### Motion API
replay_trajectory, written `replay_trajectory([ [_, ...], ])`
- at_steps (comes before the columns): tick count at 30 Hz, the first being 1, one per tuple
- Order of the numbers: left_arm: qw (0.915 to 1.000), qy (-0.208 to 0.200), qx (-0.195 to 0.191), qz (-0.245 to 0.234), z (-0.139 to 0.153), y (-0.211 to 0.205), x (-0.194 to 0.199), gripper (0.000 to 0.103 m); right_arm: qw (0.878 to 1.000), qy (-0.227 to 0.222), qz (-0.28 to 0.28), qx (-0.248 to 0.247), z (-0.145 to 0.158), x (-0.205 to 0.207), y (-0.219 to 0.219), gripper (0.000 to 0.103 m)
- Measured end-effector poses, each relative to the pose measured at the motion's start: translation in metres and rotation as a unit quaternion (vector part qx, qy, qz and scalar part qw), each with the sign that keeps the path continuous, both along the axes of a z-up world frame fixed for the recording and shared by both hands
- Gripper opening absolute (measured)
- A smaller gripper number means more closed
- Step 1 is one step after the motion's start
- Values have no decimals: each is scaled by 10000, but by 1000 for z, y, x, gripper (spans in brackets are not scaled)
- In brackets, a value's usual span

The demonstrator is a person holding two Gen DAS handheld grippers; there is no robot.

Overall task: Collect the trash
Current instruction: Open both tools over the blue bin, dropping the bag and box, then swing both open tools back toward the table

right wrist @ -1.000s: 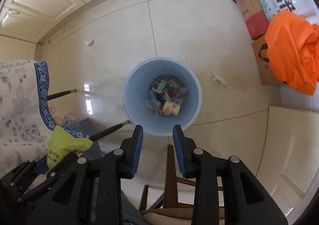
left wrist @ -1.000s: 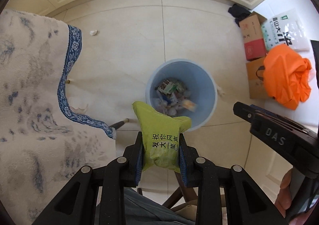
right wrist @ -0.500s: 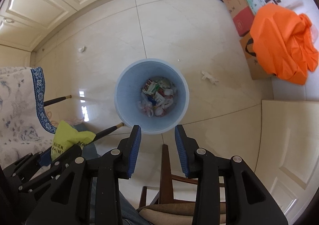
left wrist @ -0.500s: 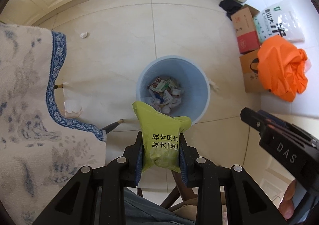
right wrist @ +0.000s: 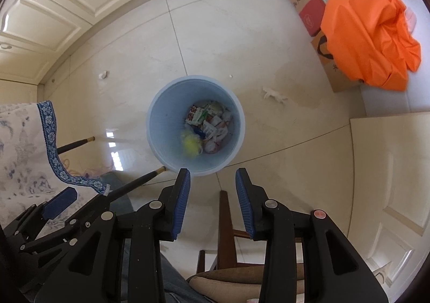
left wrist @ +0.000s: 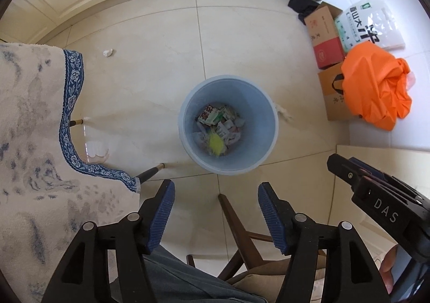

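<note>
Pale floor tiles [left wrist: 150, 82] lie open around the blue bin [left wrist: 228, 125], cloth-draped table [left wrist: 29, 125] left, boxes [left wrist: 326, 34] far right, while the downward-pointing left gripper [left wrist: 216, 211], jaws just opened and empty, hangs near the yellow-green wrapper [left wrist: 216, 143] inside the bin, and the right gripper [right wrist: 212, 201] gapes empty.

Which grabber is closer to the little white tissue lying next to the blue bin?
Probably the right gripper: the white tissue lies beyond the blue bin on its side. The left gripper hangs farther over.
</note>
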State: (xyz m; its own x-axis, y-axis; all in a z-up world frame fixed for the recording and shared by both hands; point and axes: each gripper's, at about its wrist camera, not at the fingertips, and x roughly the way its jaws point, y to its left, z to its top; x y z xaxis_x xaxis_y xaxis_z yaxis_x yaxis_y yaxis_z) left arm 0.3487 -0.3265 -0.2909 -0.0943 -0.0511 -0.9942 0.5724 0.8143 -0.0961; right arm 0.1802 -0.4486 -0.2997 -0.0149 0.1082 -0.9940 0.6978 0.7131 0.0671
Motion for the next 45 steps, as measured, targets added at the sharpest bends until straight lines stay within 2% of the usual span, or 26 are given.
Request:
replay_trajectory([
  [8, 9999, 74, 43, 52, 0, 3, 2, 60, 9998, -70, 190, 6, 4, 10, 16, 36],
  [17, 9999, -59, 33, 151, 12, 15, 5, 60, 9994, -195, 176, -212, 22, 10, 19, 36],
  [18, 9999, -65, 25, 158, 14, 16, 5, 60, 9994, -213, 134, -216, 24, 9, 19, 39],
  [19, 9998, -78, 8, 171, 16, 18, 4, 60, 9995, -222, 68, -199, 26, 10, 18, 49],
  [22, 9997, -122, -29, 186, 24, 23, 2, 60, 9989, -339, 9, -315, 35, 9, 19, 68],
  [25, 9996, -166, -84, 204, 32, 29, -1, 61, 9974, -352, 51, -634, 46, 10, 23, 78],
  [29, 9993, -240, -198, 218, 48, 39, -7, 61, 9963, -505, 9, -701, 58, 9, 21, 80],
  [33, 9984, -375, -344, 266, 67, 53, -13, 61, 9918, -613, 180, -1109, 77, 12, 26, 84],
  [42, 9934, -822, -695, 396, 122, 90, -37, 61, 9857, -1066, 387, -1248, 113, 12, 44, 85],
  [45, 9911, -930, -836, 449, 142, 108, -47, 64, 9820, -1228, 462, -1360, 127, 12, 53, 85],
])
